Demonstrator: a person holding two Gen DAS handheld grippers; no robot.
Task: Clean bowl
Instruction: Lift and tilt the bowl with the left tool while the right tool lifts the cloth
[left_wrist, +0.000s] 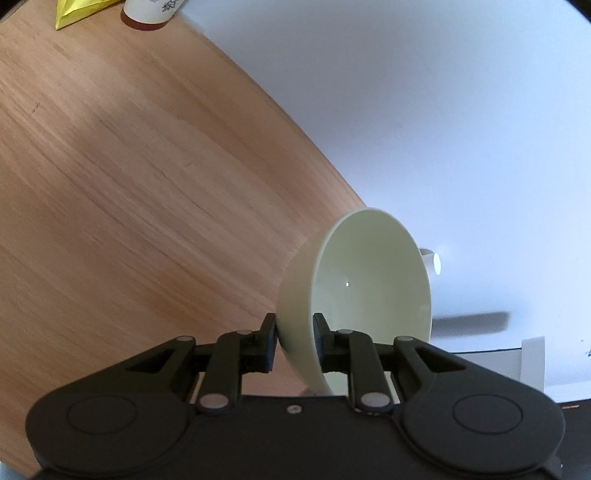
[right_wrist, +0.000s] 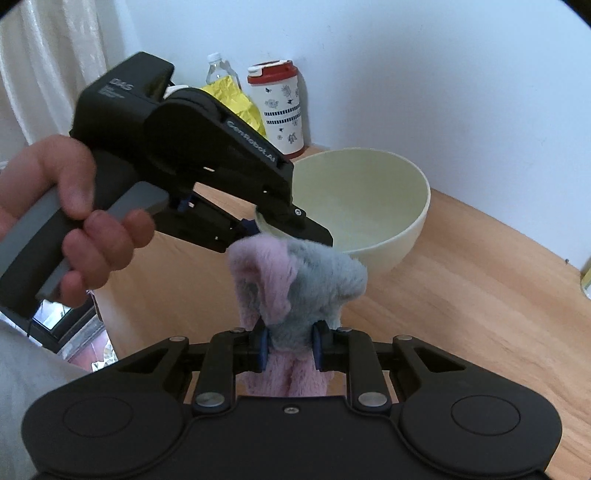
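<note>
A pale cream bowl (left_wrist: 365, 280) is held by its rim in my left gripper (left_wrist: 294, 328), which is shut on it, one finger outside and one inside the wall. In the right wrist view the same bowl (right_wrist: 373, 206) is tilted above the wooden table (right_wrist: 461, 295), with the left gripper (right_wrist: 291, 225) clamped on its near rim. My right gripper (right_wrist: 290, 339) is shut on a fluffy pink and grey cloth (right_wrist: 295, 280), held just in front of the bowl and below its near rim. The bowl's inside looks bare.
At the table's far corner by the white wall stand a white canister with a red lid (right_wrist: 279, 107), a yellow bag (right_wrist: 236, 105) and a clear bottle (right_wrist: 218, 68). The canister's base (left_wrist: 147, 14) and the bag (left_wrist: 77, 11) also show in the left wrist view. A curtain (right_wrist: 48, 55) hangs at left.
</note>
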